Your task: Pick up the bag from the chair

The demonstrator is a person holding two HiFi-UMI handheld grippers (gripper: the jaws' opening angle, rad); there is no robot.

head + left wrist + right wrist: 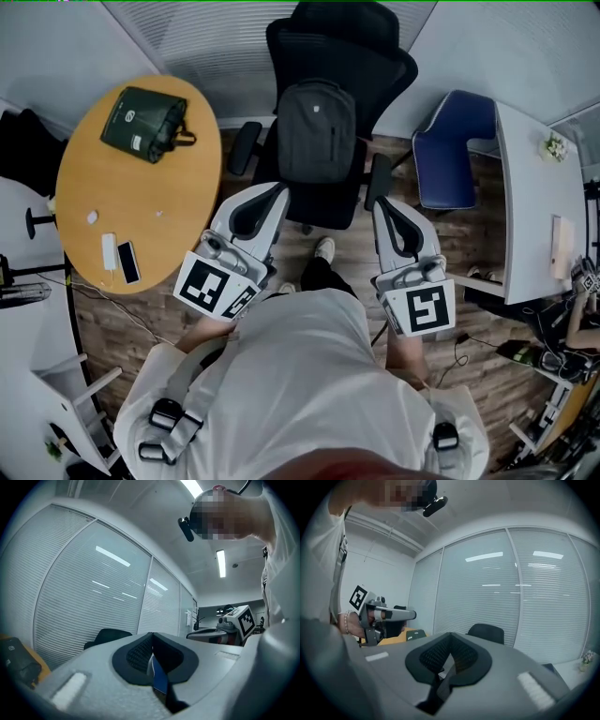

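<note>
Beside the chair [349, 45], round table [141, 202], blue armchair [452, 141]

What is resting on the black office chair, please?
A dark grey fabric backpack stands upright on the black office chair, against its backrest. It covers part of the seat; anything beneath is hidden.

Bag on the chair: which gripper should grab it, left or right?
Left, probably. The left gripper points at the bag's lower corner, closer in; the right gripper aims at the armrest beside it. Both are shut, so it must open first.
</note>
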